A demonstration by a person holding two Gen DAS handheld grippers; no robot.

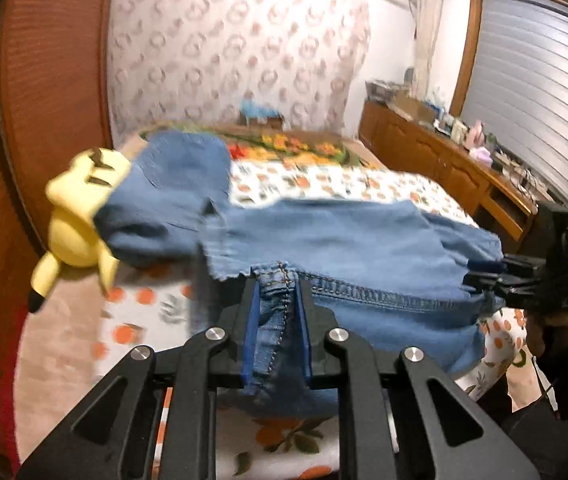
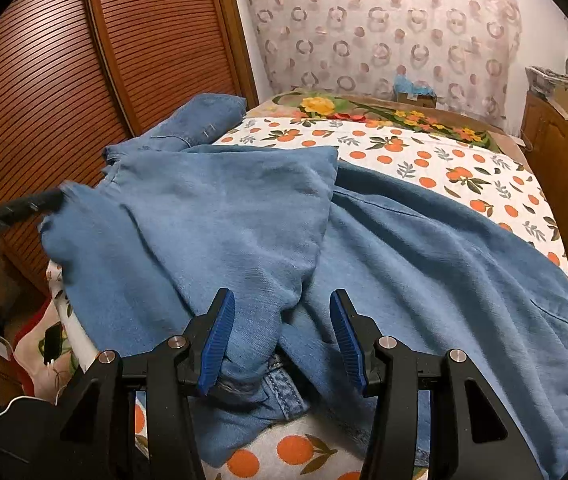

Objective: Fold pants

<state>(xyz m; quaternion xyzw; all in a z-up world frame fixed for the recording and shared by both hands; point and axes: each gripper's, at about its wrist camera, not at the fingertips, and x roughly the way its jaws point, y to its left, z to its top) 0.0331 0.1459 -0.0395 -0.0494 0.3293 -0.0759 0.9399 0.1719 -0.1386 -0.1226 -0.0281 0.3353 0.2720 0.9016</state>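
Note:
Blue denim pants (image 1: 323,240) lie across a bed with an orange-print cover; they also fill the right wrist view (image 2: 244,220). My left gripper (image 1: 278,284) is shut on a stitched hem of the pants and holds it above the bed. In the right wrist view it (image 2: 24,204) shows at the left edge, gripping the denim. My right gripper (image 2: 282,308) is open, its blue pads either side of a bunched fold of denim without pinching it. In the left wrist view the right gripper (image 1: 483,276) sits at the pants' right edge.
A yellow plush toy (image 1: 80,216) lies at the bed's left side by the pants. A slatted wooden wardrobe (image 2: 64,80) stands left of the bed. A wooden dresser (image 1: 443,160) with clutter runs along the right wall. The bed cover (image 2: 443,168) extends beyond the pants.

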